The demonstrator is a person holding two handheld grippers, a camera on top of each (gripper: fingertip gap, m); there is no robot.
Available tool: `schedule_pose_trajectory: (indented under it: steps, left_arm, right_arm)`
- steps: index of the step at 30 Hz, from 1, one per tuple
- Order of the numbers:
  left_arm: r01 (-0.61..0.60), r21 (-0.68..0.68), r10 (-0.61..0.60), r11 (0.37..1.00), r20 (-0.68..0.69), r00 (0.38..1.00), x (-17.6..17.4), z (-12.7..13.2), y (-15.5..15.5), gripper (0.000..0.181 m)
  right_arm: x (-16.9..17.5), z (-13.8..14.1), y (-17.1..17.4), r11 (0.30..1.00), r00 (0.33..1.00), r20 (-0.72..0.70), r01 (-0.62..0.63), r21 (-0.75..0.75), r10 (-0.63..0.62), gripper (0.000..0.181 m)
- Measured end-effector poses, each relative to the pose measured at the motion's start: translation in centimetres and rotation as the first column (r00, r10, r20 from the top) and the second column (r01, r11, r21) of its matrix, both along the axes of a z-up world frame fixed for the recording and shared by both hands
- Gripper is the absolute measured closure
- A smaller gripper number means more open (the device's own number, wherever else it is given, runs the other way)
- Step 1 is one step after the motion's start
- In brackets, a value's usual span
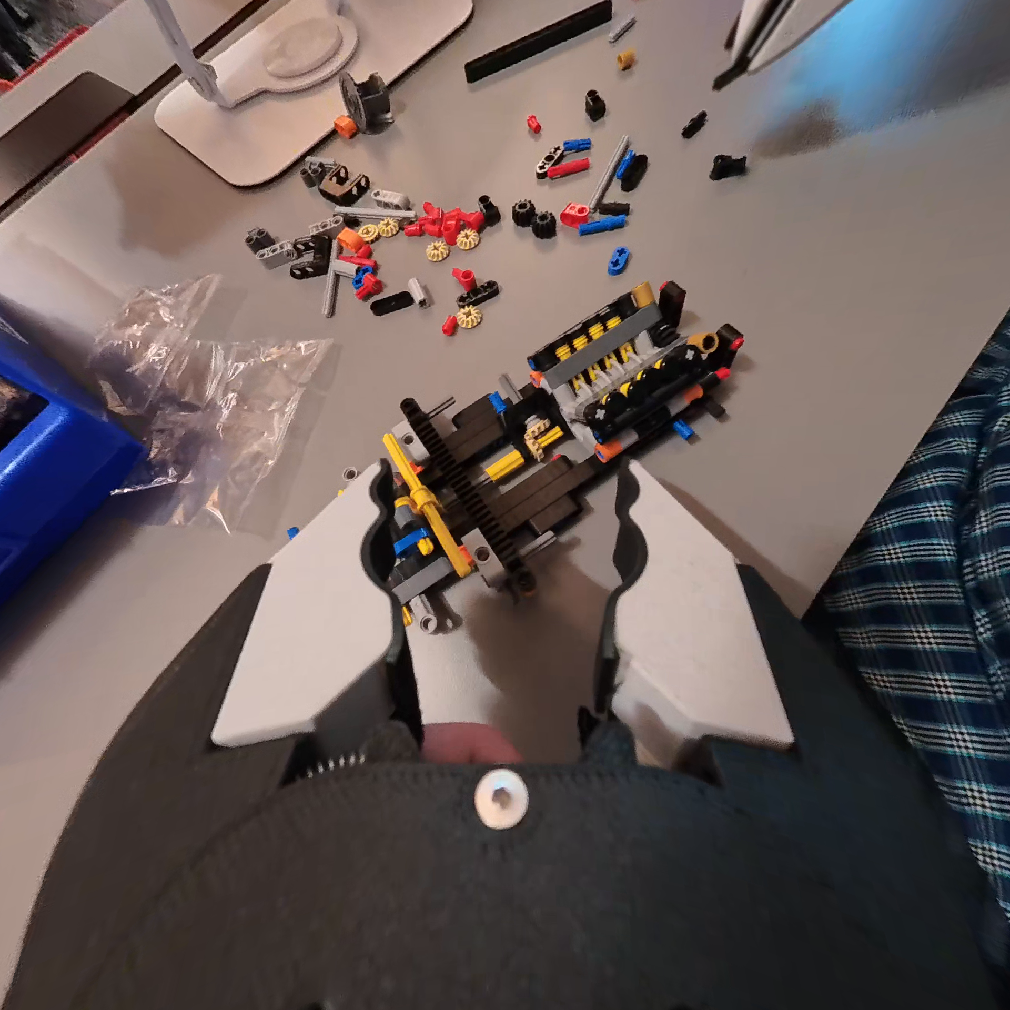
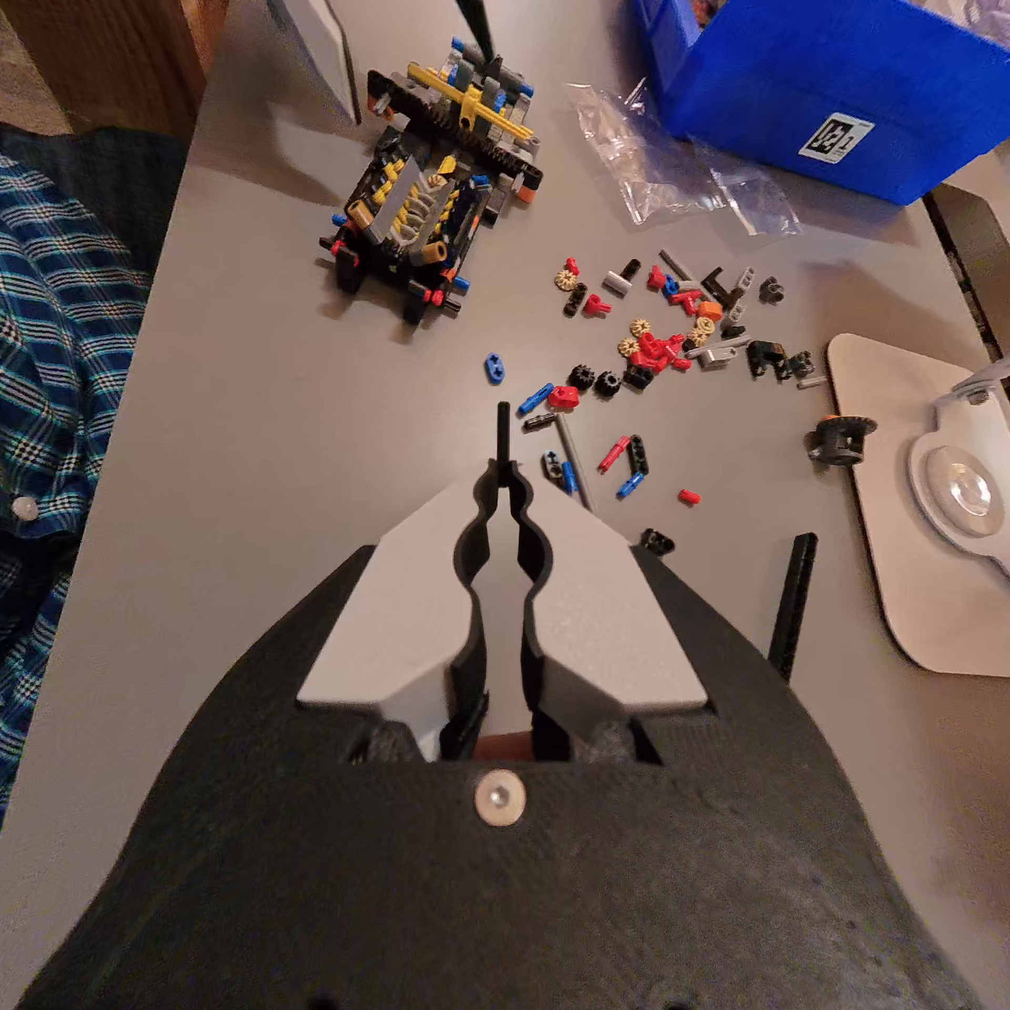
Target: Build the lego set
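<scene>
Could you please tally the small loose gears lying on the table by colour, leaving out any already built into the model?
Tan gears: 5
Black gears: 2
Total: 7

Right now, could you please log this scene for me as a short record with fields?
left gripper: open, fingers either side of the near end of the lego assembly
right gripper: shut on black axle, which sticks out past the tips
loose pieces: scattered on grey table
blue bin: far corner, clear plastic bag beside it
</scene>
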State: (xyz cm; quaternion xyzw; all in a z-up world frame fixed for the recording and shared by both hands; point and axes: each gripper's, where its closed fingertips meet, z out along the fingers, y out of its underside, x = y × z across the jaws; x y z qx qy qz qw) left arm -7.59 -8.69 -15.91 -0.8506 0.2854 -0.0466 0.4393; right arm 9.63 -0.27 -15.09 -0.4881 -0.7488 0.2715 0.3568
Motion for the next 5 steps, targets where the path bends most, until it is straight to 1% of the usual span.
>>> schedule_pose_trajectory:
  steps: [5]
  left_arm:
    - [0.002,-0.005,-0.002,1.000,0.000,1.000,0.3,-0.2,0.1,0.102]
  right_arm:
    - [1.3,-1.5,-0.5,1.000,0.999,0.052,0.005,-0.008,-0.005,0.181]
